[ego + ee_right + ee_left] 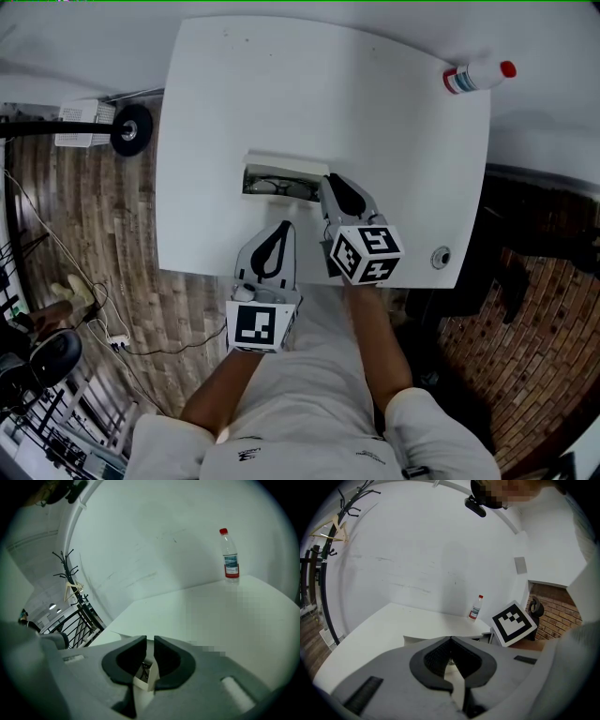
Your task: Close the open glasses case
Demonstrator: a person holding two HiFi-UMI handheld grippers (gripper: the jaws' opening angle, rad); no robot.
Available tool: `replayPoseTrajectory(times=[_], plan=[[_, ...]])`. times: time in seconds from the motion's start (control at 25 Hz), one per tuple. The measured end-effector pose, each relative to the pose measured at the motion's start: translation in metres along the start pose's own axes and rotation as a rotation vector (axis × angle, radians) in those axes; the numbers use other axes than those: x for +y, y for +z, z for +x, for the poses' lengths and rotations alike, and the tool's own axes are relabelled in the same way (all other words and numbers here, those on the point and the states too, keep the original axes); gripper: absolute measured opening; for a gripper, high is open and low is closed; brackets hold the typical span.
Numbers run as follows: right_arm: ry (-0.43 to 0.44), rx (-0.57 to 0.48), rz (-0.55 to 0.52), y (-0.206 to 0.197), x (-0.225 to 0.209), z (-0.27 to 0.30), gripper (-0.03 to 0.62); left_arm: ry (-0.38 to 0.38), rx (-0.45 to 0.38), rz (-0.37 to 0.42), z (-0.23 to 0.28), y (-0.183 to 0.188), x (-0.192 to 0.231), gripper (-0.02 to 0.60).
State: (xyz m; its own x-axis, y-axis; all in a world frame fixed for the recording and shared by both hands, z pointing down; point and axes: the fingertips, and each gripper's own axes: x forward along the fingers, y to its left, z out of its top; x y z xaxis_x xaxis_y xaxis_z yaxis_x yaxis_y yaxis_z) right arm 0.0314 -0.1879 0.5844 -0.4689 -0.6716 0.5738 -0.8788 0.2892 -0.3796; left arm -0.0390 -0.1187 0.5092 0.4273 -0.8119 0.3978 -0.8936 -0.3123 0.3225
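The white glasses case (281,167) lies open near the front of the white table (375,112), lid raised at the far side, glasses (267,187) inside. My right gripper (328,180) is at the case's right end. In the right gripper view its jaws (150,639) stand almost together on a thin white wall of the case (144,680). My left gripper (284,227) sits just in front of the case, apart from it. The left gripper view shows its jaws (451,639) meeting at the tips with nothing between them, and the case (415,640) just beyond.
A plastic bottle with a red cap (478,77) lies at the table's far right corner, also visible as bottle (476,607) and bottle (229,557). A small round fitting (440,257) sits near the front right edge. Cables and a black stand (131,129) are on the floor at left.
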Motion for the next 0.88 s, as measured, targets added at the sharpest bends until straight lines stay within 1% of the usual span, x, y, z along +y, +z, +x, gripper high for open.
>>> replayPoseTrajectory(times=[0.88], plan=[[-0.016,0.021,-0.021,-0.0082,0.0029,-0.0049,0.044,0.021,-0.004,-0.014,-0.0062,0.0009,0.0035,-0.003]])
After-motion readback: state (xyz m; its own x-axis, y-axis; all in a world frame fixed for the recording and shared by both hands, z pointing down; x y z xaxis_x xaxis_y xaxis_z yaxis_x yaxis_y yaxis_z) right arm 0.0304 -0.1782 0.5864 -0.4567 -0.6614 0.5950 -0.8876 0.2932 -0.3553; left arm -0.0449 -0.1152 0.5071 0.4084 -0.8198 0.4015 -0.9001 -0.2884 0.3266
